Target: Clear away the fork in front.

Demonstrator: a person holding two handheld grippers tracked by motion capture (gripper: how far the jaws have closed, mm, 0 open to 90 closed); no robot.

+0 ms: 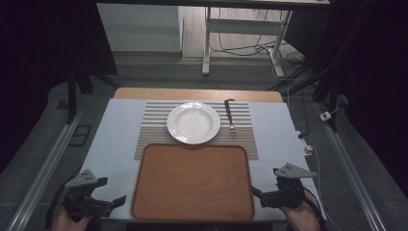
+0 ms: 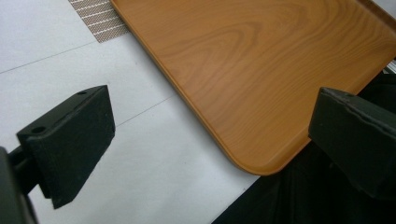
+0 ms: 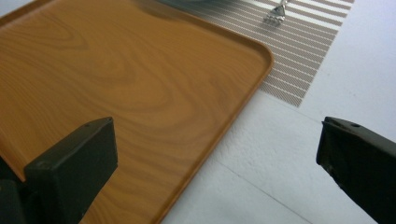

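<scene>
The high view looks forward and down over the wooden tray [image 1: 192, 183]; each gripper view sits close above a near tray corner, facing inward.

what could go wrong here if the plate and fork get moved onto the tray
The white plate is smooth with a shallow rim, so it may slip from an open tool. The fork lies flat on the striped mat, thin and hard to pinch. The tray hangs slightly past the table's near edge; a nudge might shift it.
</scene>
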